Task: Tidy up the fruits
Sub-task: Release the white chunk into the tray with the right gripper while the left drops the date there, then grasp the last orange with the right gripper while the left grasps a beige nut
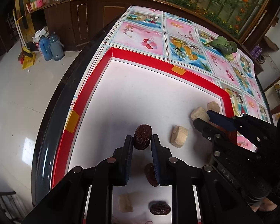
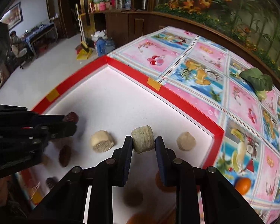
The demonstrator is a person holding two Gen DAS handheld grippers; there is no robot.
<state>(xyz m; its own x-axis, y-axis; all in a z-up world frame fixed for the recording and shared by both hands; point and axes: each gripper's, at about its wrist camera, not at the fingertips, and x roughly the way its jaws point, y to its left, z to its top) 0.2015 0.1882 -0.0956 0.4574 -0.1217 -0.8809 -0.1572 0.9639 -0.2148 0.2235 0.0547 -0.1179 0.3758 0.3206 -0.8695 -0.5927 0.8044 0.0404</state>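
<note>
The left gripper [image 1: 142, 140] is clenching a date [image 1: 142, 137] above the tray [image 1: 140, 56], while the right gripper [image 2: 143, 142] is grasping a beige chunk [image 2: 143, 139].

The wrinkled, matt red date [image 1: 142, 137] sits between matt black plastic fingers [image 1: 128, 149]. The fibrous, rough beige chunk [image 2: 143, 139] looks dry. The tray's white floor [image 1: 140, 97] is smooth; the tablecloth [image 2: 205, 63] glossy plastic.

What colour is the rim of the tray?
Red rim, with orange tape patches; left wrist view shows it best.
</note>
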